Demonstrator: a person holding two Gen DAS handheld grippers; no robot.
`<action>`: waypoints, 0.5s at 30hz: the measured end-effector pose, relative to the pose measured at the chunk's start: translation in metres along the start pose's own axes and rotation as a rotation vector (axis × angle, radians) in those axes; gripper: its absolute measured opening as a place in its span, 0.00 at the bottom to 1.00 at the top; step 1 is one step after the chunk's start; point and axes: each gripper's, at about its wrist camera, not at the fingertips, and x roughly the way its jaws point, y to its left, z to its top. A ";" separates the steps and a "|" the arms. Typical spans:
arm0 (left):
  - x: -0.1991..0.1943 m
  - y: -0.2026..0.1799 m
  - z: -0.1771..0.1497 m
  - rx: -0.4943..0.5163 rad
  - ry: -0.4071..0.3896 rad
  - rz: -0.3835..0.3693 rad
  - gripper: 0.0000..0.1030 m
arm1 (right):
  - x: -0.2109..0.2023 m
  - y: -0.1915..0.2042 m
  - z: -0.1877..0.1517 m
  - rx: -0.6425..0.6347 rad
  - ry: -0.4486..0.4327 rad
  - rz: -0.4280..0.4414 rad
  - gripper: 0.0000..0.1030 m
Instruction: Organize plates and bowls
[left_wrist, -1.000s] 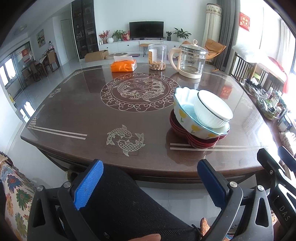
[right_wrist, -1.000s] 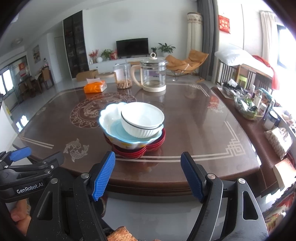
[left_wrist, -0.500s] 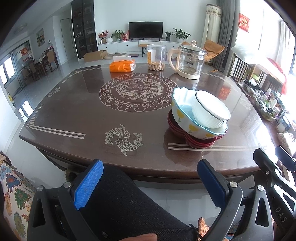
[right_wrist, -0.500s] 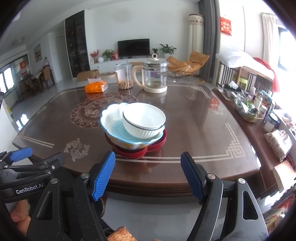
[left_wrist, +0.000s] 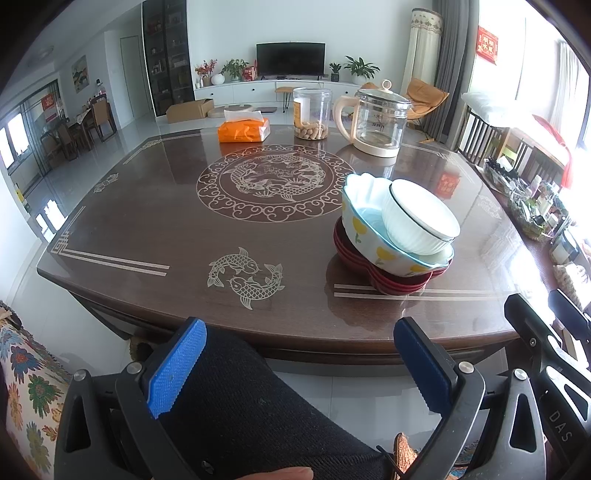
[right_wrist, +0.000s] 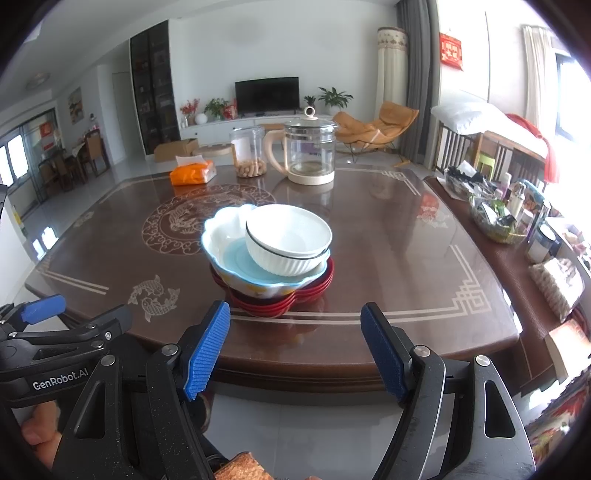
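Bowls are sitting stacked near the desk's (right_wrist: 369, 332) front edge: a white bowl (right_wrist: 288, 240) tilting inside a scalloped blue bowl (right_wrist: 229, 258) atop red plates (right_wrist: 280, 304). Both the left gripper (left_wrist: 299, 365) and right gripper (right_wrist: 295, 350) are hovering wide, empty, short of that edge. Only the left view is revealing yellow fruit on the blue bowl's wall.

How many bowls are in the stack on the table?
2. A white ribbed bowl with a dark rim line sits tilted inside a larger scalloped bowl with a pale blue interior. Both rest on stacked red scalloped plates; more could be hidden underneath.
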 end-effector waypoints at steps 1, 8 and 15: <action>0.000 0.000 0.000 0.000 0.000 0.000 0.98 | 0.000 0.000 0.000 -0.001 0.000 0.000 0.75; 0.000 0.000 0.000 0.001 -0.001 0.000 0.98 | 0.000 0.000 0.000 0.000 0.001 0.000 0.75; -0.001 -0.003 0.000 0.001 0.002 -0.005 0.98 | 0.000 -0.001 0.000 0.000 -0.004 -0.002 0.75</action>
